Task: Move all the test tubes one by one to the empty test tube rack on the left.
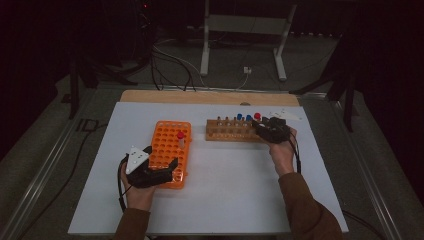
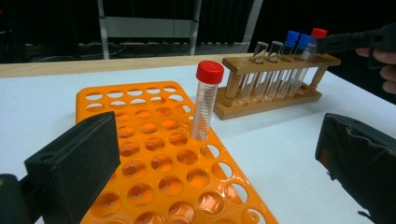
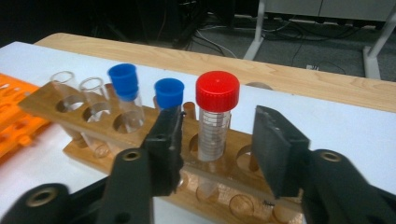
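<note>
On the table (image 1: 225, 175), the plastic rack (image 1: 167, 160) lies at nine o'clock of the wooden rack (image 1: 227, 131). One capped tube (image 1: 181, 139) stands in the plastic rack's far right part. Five tubes stand in the wooden rack, another capped tube (image 3: 215, 116) rightmost.

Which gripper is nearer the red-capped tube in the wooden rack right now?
Right. The right gripper straddles the red-capped tube, pads not touching; the left gripper sits at the orange rack.

A lab: tube racks (image 1: 170, 150), dark stands, floor cables (image 1: 170, 70).
</note>
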The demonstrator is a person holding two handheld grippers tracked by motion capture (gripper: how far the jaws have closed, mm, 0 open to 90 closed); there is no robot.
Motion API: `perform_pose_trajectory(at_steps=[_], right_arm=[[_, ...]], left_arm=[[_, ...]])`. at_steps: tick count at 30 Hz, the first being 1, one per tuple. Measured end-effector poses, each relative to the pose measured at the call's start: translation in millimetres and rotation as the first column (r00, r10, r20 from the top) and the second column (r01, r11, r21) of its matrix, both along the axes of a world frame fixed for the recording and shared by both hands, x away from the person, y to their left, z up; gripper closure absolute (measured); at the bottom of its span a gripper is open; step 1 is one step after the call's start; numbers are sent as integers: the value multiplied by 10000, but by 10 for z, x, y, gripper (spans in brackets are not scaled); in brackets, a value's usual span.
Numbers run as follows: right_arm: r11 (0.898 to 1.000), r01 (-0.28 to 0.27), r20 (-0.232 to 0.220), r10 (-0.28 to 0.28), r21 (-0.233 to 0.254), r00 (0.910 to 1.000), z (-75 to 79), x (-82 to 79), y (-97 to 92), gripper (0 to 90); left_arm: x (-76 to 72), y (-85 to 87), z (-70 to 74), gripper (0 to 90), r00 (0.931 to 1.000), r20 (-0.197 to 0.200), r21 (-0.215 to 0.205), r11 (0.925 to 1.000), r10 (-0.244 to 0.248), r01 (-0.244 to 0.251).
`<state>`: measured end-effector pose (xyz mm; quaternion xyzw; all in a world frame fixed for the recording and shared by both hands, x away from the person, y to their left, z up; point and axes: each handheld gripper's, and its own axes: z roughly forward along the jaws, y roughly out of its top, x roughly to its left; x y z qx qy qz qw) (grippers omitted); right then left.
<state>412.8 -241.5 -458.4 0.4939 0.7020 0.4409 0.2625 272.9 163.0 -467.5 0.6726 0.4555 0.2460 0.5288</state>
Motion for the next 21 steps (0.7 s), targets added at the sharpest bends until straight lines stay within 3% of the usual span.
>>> perform_pose_trajectory(at_steps=[4, 10, 21], right_arm=[[9999, 138, -164, -137, 71, 9998, -73, 66, 0, 622], [9998, -49, -69, 51, 175, 10000, -92, 90, 33, 734], [9995, -53, 315, 43, 311, 9995, -6, 24, 32, 744]], left_arm=[[-3, -9, 0, 6, 10000, 26, -10, 10000, -30, 30], [5, -19, -10, 6, 10000, 14, 68, 10000, -48, 48], [20, -22, -26, 6, 10000, -63, 107, 9999, -39, 40]])
